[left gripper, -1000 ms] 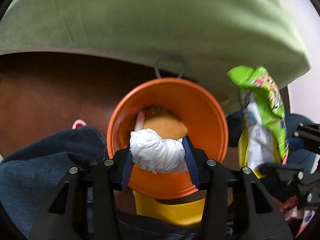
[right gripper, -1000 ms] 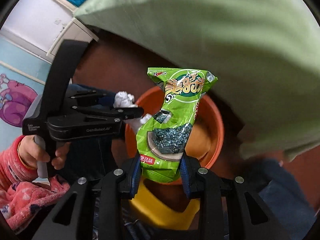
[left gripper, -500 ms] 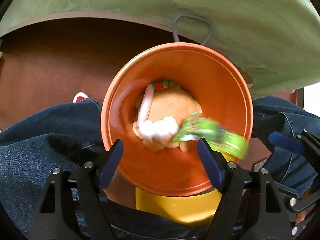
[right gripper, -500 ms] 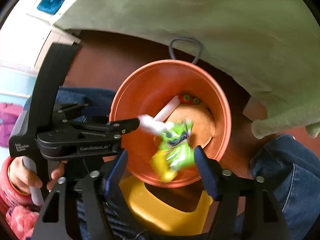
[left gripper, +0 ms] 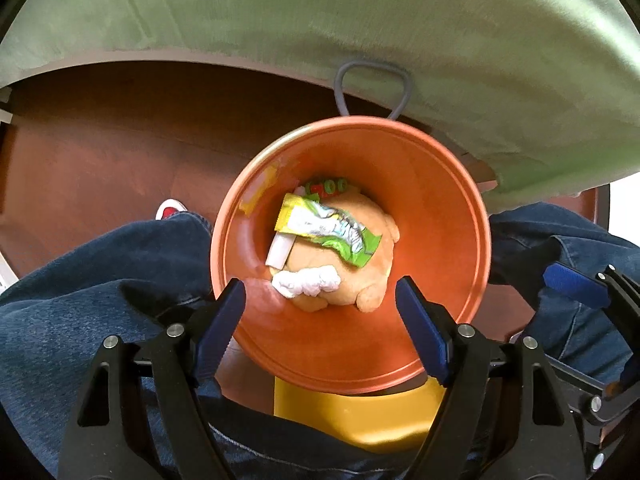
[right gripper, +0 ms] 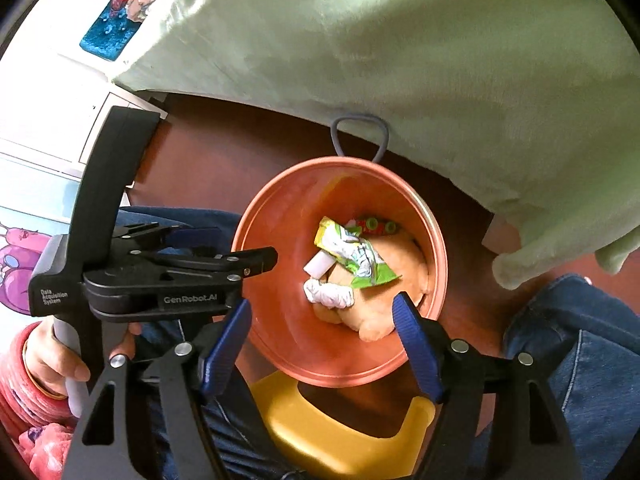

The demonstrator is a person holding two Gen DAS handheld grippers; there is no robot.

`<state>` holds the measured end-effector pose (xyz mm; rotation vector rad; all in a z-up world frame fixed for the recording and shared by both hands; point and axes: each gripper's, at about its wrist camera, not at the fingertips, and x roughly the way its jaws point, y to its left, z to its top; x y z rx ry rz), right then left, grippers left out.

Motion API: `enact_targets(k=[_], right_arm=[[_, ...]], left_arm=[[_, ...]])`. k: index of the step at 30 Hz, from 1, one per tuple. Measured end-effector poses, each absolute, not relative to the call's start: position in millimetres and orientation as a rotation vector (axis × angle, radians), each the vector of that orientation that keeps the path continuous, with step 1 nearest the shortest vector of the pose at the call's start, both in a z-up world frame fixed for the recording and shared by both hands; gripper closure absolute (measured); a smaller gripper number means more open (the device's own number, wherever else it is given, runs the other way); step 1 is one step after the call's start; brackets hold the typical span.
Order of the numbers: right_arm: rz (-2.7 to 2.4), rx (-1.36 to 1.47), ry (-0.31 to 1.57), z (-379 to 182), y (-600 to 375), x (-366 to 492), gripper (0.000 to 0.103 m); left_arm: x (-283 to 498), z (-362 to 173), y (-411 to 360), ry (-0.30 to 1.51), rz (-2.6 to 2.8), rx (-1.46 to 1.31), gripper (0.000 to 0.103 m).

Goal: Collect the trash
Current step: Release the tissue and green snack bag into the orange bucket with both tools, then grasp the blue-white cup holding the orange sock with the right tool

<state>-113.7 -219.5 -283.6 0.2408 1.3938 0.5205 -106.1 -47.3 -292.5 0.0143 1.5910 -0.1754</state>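
Observation:
An orange bucket [left gripper: 440, 240] stands on the floor below both grippers; it also shows in the right wrist view [right gripper: 280, 320]. Inside lie a green snack wrapper [left gripper: 328, 230], a crumpled white tissue [left gripper: 306, 282] and a white tube [left gripper: 280, 252] on an orange lump. The same wrapper [right gripper: 356, 254] and tissue [right gripper: 328, 294] show in the right wrist view. My left gripper [left gripper: 320, 312] is open and empty above the bucket's near rim. My right gripper [right gripper: 322, 320] is open and empty over the bucket too. The left gripper's body [right gripper: 160, 280] is at the left of the right wrist view.
A green cushion [left gripper: 320, 20] overhangs the bucket at the top. A yellow stool [left gripper: 352, 412] sits just in front of the bucket. Jeans-clad legs [left gripper: 80, 280] flank it on both sides. The floor [left gripper: 100, 140] is dark red-brown.
Both grippers opened: the left let go of the white tissue, the right let go of the green wrapper. Both pieces fell into the orange bucket and now lie still inside.

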Motion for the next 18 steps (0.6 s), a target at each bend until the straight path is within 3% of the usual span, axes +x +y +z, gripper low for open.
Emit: enact_targets(k=[5,12,14,18], right_arm=[[0.528,0.201,1.31,-259,-220,-114,0.031],[0.529,0.124,1.103,-195,-228,-108,0.026],[0.511,0.103,1.016,-171,-232,-103,0.024],[0.483,0.096,0.897,-137,-239,-83,0.021]], left_arm=[[-100,-263,-51,1.506,-0.199,0.018,0.027],[-85,-183,-51,1.253,-0.225,0.045,0.027],[-79,-163,-50,1.187,-0.214,0.053,0.021],[-60,-128,-40,1.079,-0.188,0.049,0.02]])
